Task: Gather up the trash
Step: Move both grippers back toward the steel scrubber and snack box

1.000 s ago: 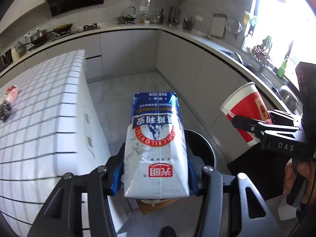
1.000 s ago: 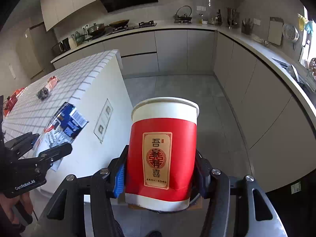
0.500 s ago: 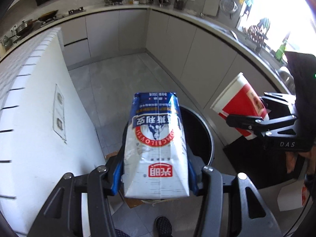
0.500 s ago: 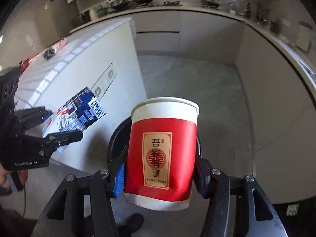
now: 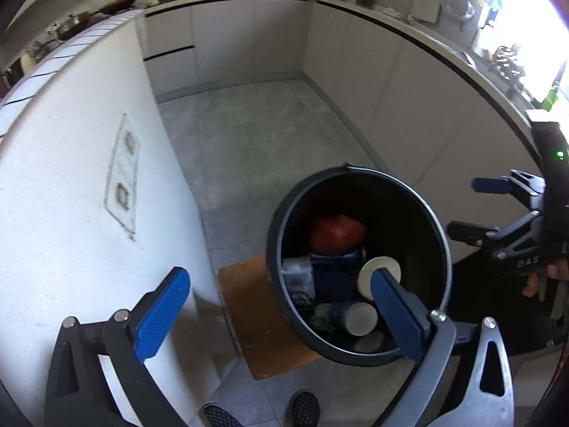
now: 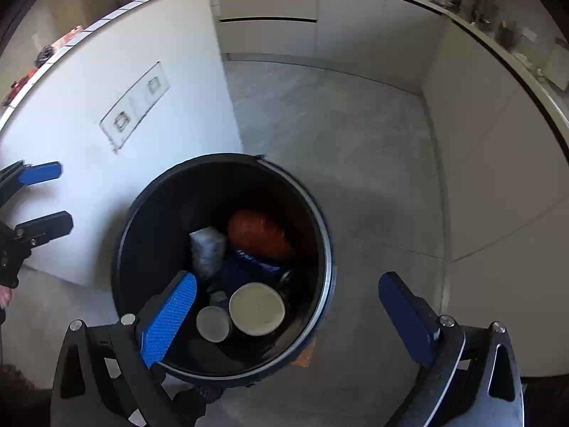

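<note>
A black round trash bin [image 5: 435, 235] stands on the floor beside the white island; it also shows in the right wrist view [image 6: 322, 220]. Inside lie the red paper cup [image 5: 336, 231], which also shows in the right wrist view [image 6: 261, 233], the milk carton [image 5: 298, 281], also in the right wrist view [image 6: 208, 251], and several other cups. My left gripper [image 5: 281, 309] is open and empty above the bin's left side. My right gripper [image 6: 288, 315] is open and empty above the bin's right side.
The white island wall [image 5: 71, 195] with a socket plate [image 5: 122, 174] stands left of the bin. A brown mat [image 5: 256, 316] lies under it. Grey cabinets [image 5: 409, 99] line the right and far side. Wrappers [image 6: 42, 57] lie on the island top.
Both grippers opened over the bin. The milk carton left my left gripper and the red cup left my right gripper; both now lie inside the bin.
</note>
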The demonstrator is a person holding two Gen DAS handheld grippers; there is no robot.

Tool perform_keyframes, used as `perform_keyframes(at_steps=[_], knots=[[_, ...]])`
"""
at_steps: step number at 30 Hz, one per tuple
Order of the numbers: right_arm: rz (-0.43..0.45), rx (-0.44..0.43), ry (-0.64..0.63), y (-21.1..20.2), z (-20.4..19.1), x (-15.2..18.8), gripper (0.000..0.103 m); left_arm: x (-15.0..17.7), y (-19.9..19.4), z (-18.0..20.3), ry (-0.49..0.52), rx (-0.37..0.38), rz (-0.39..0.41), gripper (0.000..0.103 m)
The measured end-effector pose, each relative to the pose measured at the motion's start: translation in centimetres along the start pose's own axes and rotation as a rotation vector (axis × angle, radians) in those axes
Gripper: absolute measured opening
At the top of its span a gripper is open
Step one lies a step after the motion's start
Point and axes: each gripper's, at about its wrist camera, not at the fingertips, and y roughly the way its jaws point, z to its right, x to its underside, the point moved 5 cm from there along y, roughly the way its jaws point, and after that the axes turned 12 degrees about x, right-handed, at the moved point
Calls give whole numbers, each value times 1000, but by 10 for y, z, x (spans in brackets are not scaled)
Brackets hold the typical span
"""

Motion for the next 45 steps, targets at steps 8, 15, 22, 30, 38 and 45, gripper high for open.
perform_keyframes(at_steps=[8,15,22,30,38,45], knots=[[30,24,53,-29,0,-12,103,-8,-24,8,-9,-28,46,102],[67,38,87,-69,-3,-28,103,-22,-64,9,-26,-72,108,102],[147,22,84,-110,-21,-56,103,-36,-116,-10,-69,-113,191,102],[228,-18,78,-144,-58,-99,103,-29,-164,-64,-144,-214,268,102],[288,-49,55,-165,-115,-137,103,-15,-204,-137,-230,-298,321,102],[302,-57,37,-165,-167,-174,103,-29,-215,-205,-259,-356,355,102]])
